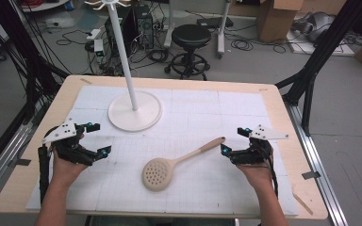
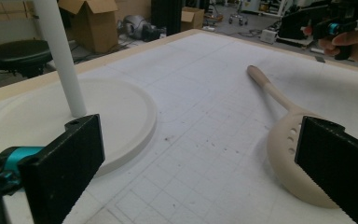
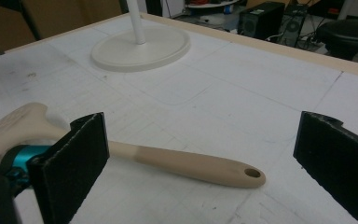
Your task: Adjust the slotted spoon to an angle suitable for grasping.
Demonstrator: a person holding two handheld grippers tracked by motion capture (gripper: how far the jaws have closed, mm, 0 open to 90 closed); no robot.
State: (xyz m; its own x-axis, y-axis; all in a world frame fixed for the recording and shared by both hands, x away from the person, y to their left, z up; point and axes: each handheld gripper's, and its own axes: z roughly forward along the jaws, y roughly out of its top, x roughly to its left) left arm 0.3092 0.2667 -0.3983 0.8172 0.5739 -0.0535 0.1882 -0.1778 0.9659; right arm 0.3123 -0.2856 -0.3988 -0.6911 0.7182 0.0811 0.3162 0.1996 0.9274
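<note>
Both the left gripper (image 1: 100, 140) and the right gripper (image 1: 232, 141) gape empty, flanking the slotted spoon (image 1: 176, 162) between them.

left gripper (image 1: 95, 140): black frame, grey three-cornered plate on top, teal fittings by the jaws
right gripper (image 1: 234, 140): black frame, grey plate with small dark screw holes, teal fittings
jaws: flat black rectangular pads, ribbed faces
cables: black, one along each forearm
sleeves: none, forearms bare
</note>
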